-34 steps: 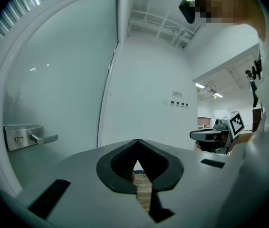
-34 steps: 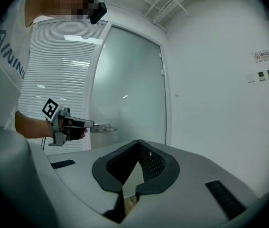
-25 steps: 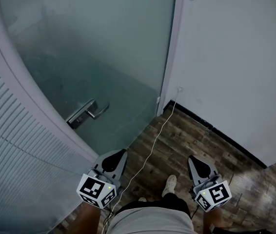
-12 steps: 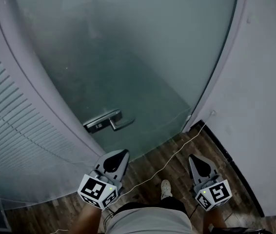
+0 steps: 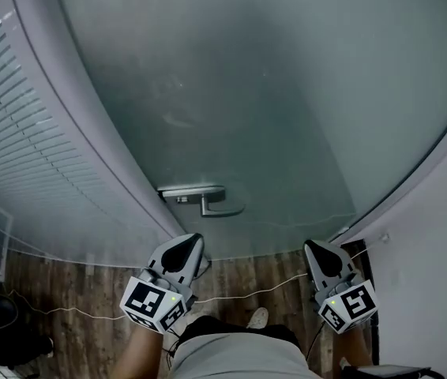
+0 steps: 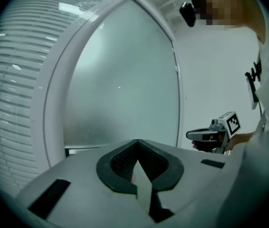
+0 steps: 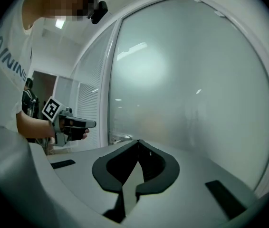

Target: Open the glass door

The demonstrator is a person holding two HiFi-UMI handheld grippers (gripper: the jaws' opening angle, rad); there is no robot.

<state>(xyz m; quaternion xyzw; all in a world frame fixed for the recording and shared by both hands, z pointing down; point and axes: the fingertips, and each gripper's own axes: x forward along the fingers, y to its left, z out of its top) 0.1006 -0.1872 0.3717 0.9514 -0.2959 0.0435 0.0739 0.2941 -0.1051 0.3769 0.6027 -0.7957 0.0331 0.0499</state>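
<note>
at the far left of the head view a glazed wall with slatted blinds runs up the picture. just beside it the pale grey door frame curves past. the frosted glass door fills the middle, sitting in that frame, straight ahead of the person and of both grippers. nothing behind the frosted pane can be made out. its metal lever handle sits low at the door's left edge, just beside the frame, with the lever pointing right.

below the handle in the picture, and apart from it, the left gripper is held over the wooden floor, pointing at the door. its marker cube is nearest the person. in the left gripper view its fingers are pressed together with nothing between them, and they touch neither door nor handle.

a thin white cable lies across the floor between the two grippers, and a light shoe shows just below it.

the right gripper is held level with the left one, well apart from the handle, near the door's right edge. its fingers are pressed together too, empty, facing the frosted pane without touching it.

at the far right stands a white wall.
</note>
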